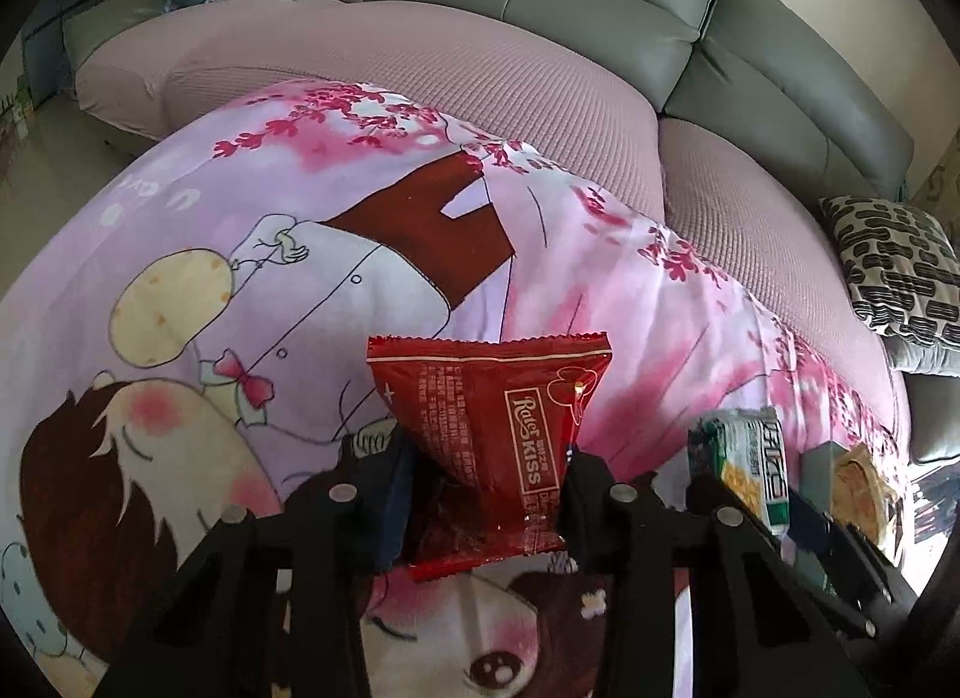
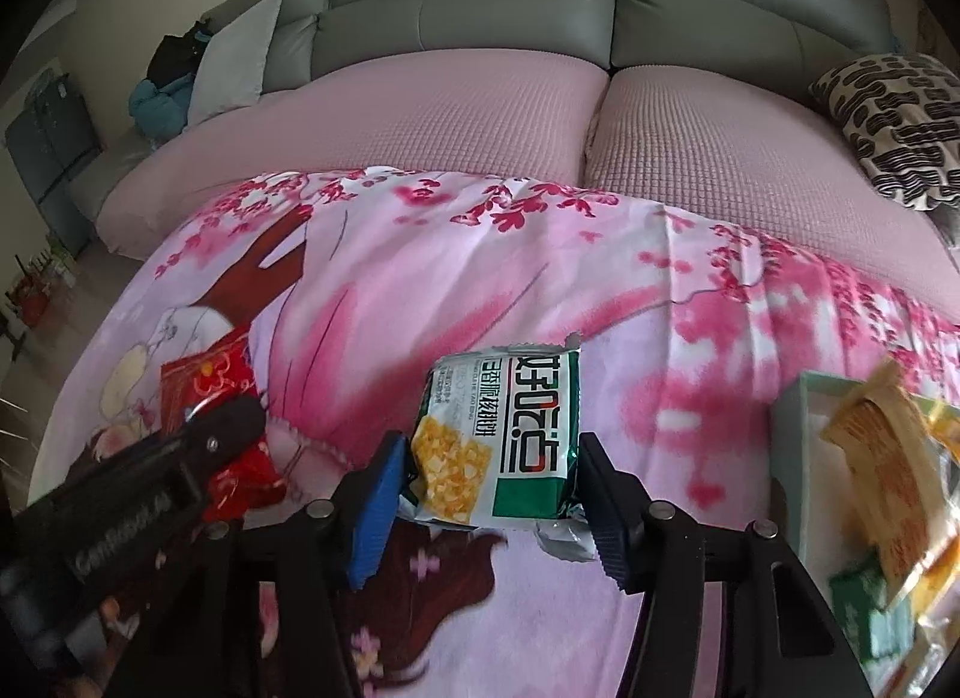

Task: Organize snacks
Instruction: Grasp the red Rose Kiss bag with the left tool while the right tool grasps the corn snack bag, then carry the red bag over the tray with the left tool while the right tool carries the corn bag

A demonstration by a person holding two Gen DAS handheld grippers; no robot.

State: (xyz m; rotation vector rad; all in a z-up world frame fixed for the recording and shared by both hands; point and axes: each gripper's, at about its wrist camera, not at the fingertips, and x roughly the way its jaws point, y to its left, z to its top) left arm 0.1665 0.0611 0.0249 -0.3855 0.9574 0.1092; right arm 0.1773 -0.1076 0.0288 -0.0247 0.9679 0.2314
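My left gripper (image 1: 486,488) is shut on a red snack packet (image 1: 498,428) and holds it above the pink cartoon cloth (image 1: 300,254). My right gripper (image 2: 486,488) is shut on a green and white cracker packet (image 2: 504,434), also above the cloth. In the left wrist view the right gripper and its green packet (image 1: 753,470) show at the right. In the right wrist view the left gripper and the red packet (image 2: 210,380) show at the left. A pale green box (image 2: 792,446) with several yellow snack packets (image 2: 882,458) stands at the right edge.
The cloth covers a table in front of a grey sofa (image 2: 480,20) with pink seat covers (image 2: 420,116). A black and white patterned cushion (image 2: 894,122) lies on the sofa's right. A grey cushion (image 2: 240,56) and blue-black clothing (image 2: 162,92) are at the left.
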